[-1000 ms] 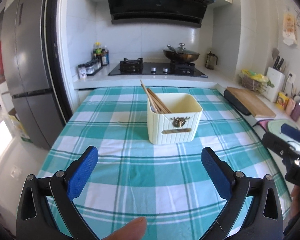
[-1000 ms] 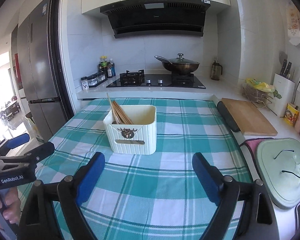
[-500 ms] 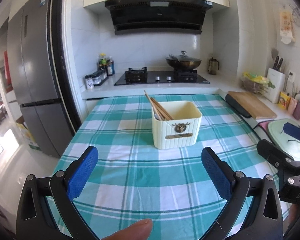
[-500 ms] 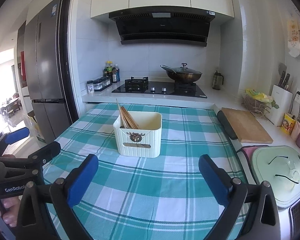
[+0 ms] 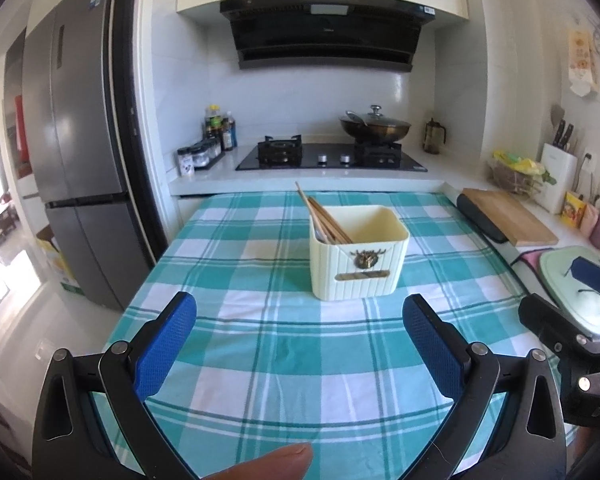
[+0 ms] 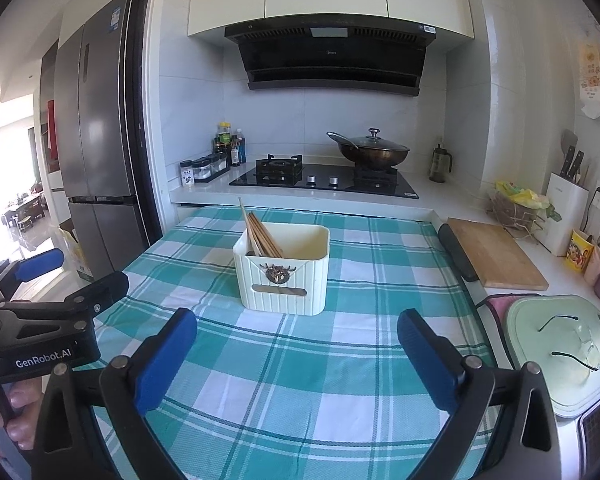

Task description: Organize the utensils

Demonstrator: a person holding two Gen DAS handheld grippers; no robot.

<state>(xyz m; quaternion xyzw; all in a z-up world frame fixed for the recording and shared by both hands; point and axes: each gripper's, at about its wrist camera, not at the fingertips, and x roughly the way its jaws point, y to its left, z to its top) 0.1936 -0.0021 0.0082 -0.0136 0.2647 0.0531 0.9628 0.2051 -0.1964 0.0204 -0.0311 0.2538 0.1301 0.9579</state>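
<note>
White tiled wall (image 6: 204,120), black range hood (image 6: 332,60), steel fridge (image 5: 72,160), daylight from left.

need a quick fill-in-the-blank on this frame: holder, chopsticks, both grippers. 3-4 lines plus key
1. The chopsticks lean in the ____ side of the cream holder as both views show it.
2. The holder stands on a ____ checked tablecloth.
3. The left gripper and the right gripper both have their jaws ____, with nothing between them.
4. On the stove sits a lidded ____.

Missing words: left; teal and white; open; wok
</note>
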